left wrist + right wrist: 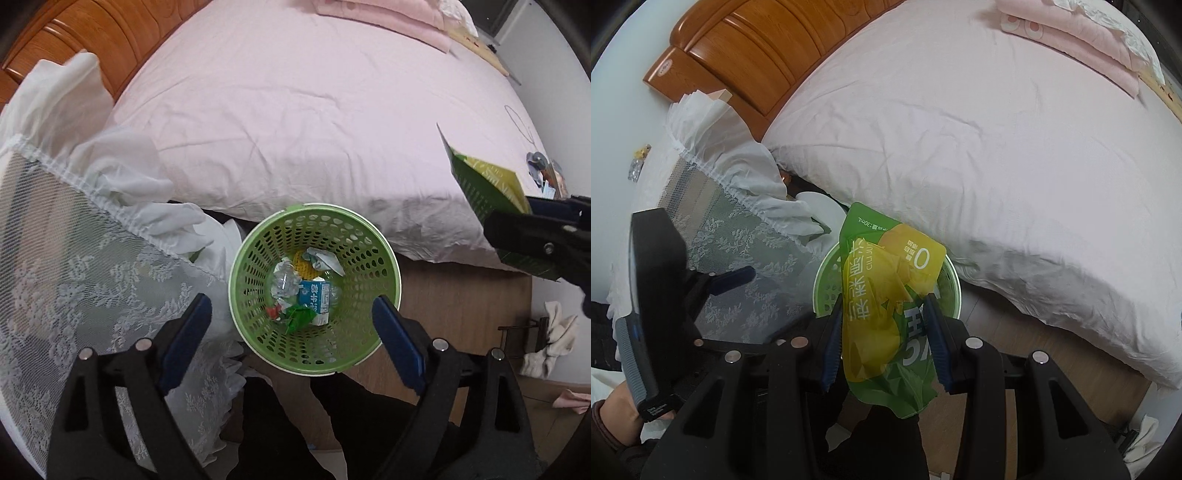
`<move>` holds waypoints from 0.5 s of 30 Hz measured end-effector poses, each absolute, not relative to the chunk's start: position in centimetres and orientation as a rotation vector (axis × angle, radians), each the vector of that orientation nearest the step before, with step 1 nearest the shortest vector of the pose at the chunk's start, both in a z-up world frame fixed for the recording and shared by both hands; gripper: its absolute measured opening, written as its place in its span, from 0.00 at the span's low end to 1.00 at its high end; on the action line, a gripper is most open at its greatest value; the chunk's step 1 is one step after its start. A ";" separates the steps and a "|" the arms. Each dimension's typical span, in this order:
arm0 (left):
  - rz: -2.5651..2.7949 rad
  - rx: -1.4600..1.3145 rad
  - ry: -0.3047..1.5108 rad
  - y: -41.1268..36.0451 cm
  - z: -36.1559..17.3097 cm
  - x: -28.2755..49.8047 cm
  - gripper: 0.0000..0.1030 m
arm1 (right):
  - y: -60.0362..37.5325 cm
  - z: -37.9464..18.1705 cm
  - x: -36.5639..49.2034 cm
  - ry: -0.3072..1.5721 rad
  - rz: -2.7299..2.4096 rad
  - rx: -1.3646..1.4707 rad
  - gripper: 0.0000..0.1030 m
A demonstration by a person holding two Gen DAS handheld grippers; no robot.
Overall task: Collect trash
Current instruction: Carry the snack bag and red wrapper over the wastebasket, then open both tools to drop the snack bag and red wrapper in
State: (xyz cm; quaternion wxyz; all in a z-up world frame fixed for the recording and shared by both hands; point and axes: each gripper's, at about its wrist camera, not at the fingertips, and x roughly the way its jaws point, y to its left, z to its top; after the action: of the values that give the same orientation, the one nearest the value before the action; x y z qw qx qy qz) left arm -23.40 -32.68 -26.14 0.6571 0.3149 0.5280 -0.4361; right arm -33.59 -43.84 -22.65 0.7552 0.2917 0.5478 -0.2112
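Note:
A green perforated trash basket (258,254) stands on the floor beside the bed, holding a blue-and-white carton (314,297), crumpled clear plastic and paper scraps. My left gripper (291,306) is open and empty, hovering above the basket's near rim. My right gripper (884,314) is shut on a green and yellow juice pouch (882,288), held above the basket (827,284). From the left wrist view the pouch (484,188) and right gripper (532,229) appear at the right edge, over the bed's edge.
A pink bed (295,110) fills the far side, with a wooden headboard (750,51) and folded pink bedding (1078,33). A white lace-covered table (74,266) is at left. Wooden floor (461,302) and a rag (550,339) lie at right.

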 end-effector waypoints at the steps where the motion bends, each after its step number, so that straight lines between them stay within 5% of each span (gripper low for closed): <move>1: -0.978 0.698 1.180 -32.4 -25.2 -23.0 0.82 | -43.9 -22.7 -33.6 1.194 -0.461 0.636 0.40; 7: -0.881 0.601 1.046 -29.2 -18.3 -20.4 0.92 | -43.8 -23.7 -32.6 1.212 -0.434 0.626 0.40; 15: -0.791 0.539 0.998 -26.0 -14.0 -17.6 0.93 | -42.6 -27.8 -29.8 1.291 -0.373 0.604 0.42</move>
State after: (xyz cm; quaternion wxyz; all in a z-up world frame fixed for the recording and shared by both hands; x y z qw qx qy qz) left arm -17.65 -25.97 -14.00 0.7704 0.2484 0.4601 -0.3649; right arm -29.76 -42.56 -27.82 0.7407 0.2754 0.5887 -0.1700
